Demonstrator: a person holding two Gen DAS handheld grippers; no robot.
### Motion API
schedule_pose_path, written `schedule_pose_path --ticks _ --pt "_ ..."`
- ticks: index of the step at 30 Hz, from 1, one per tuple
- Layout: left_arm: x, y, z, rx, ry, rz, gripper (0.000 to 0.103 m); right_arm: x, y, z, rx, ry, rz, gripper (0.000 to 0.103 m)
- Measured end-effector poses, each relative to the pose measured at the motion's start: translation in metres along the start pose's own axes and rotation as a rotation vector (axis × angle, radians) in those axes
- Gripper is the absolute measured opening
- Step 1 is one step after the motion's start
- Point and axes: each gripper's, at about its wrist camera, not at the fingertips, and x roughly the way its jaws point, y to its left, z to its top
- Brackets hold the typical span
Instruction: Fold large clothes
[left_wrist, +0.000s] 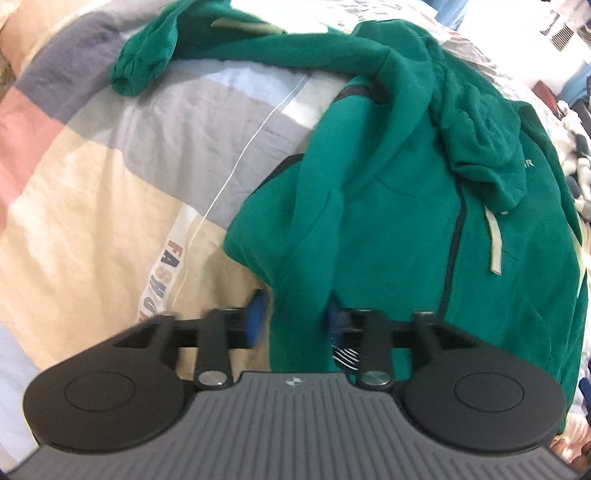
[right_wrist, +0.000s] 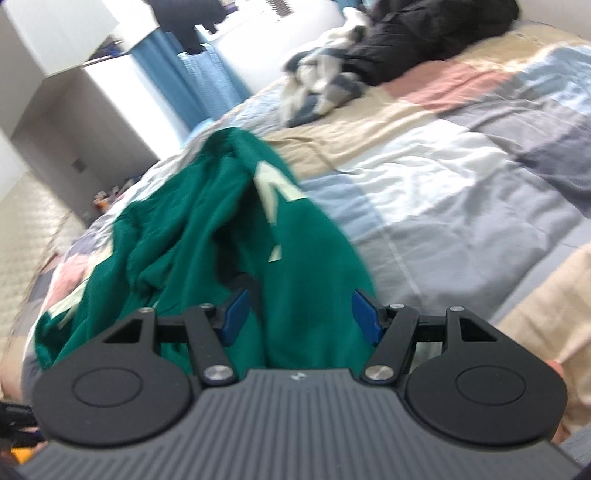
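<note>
Green zip hoodie (left_wrist: 406, 206) lies on the bed (left_wrist: 92, 206), on a patchwork cover of beige, grey, pink and pale blue blocks. In your left wrist view it fills the right half of the scene. One sleeve (left_wrist: 258, 48) trails off to the far left and ends in a bunched cuff. The hood (left_wrist: 487, 147) is crumpled on the chest beside the dark zip line, with a pale drawcord (left_wrist: 495, 243) hanging below it.

Your left hand-held gripper (left_wrist: 295, 321) stands partly open. A fold of the hoodie's near edge hangs between the blue pads (left_wrist: 256, 317). The left pad is clear of the cloth; the right pad is half hidden by the fabric, so you cannot tell if it touches. No firm pinch shows here.

Your right hand-held gripper (right_wrist: 301, 317) stands at a middling width, with a thick bunch of green fabric (right_wrist: 303, 295) packed between its pads (right_wrist: 364, 317). The cloth fills the gap and rises from the jaws in a taut ridge toward the far left, which reads as a hold on the hoodie. Pale printed shapes (right_wrist: 275, 192) show on that ridge. View is motion-blurred.

Farther along the bed in the right wrist view: a heap of white and blue-grey clothes (right_wrist: 317, 88) and a dark garment (right_wrist: 436, 33) behind it. A blue curtain (right_wrist: 192, 70) hangs at far left.
</note>
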Motion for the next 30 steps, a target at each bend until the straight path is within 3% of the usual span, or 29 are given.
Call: schedule_pose_path --ticks 4,7,11,15,18,19,21,22,23,24,26,30 --pt "-0.033 -0.011 -0.004 0.035 -0.070 -0.020 0.060 0.006 -0.011 0.001 0.042 0.017 -0.040 0.065" --pt "-0.064 -0.032 -0.008 0.079 -0.149 -0.040 0.060 0.012 -0.018 0.001 0.070 0.032 -0.074 0.083" --pt "-0.090 -0.070 -0.018 0.141 -0.236 -0.134 0.060 0.023 -0.023 0.000 0.071 0.057 -0.132 0.084" --pt "-0.092 -0.107 -0.031 0.208 -0.254 -0.193 0.060 0.044 -0.032 -0.003 0.104 0.124 -0.195 0.084" --pt "-0.087 -0.118 -0.034 0.214 -0.238 -0.226 0.060 0.059 -0.034 -0.007 0.124 0.196 -0.140 0.085" --pt "-0.086 -0.121 -0.035 0.208 -0.238 -0.233 0.060 0.061 -0.033 -0.009 0.116 0.204 -0.123 0.082" --pt "-0.086 -0.124 -0.037 0.197 -0.236 -0.253 0.060 0.062 -0.032 -0.009 0.109 0.212 -0.114 0.067" --pt "-0.086 -0.125 -0.037 0.190 -0.234 -0.265 0.060 0.061 -0.032 -0.009 0.110 0.214 -0.117 0.048" --pt "-0.085 -0.125 -0.037 0.180 -0.232 -0.277 0.060 0.058 -0.033 -0.007 0.112 0.216 -0.116 0.022" --pt "-0.083 -0.126 -0.037 0.167 -0.230 -0.290 0.060 0.055 -0.034 -0.005 0.128 0.222 -0.082 0.010" --pt "-0.083 -0.128 -0.035 0.157 -0.233 -0.313 0.060 0.043 -0.037 0.004 0.170 0.220 -0.027 0.010" --pt "-0.085 -0.138 -0.030 0.154 -0.241 -0.359 0.060 0.004 -0.039 0.038 0.130 0.096 0.013 0.009"
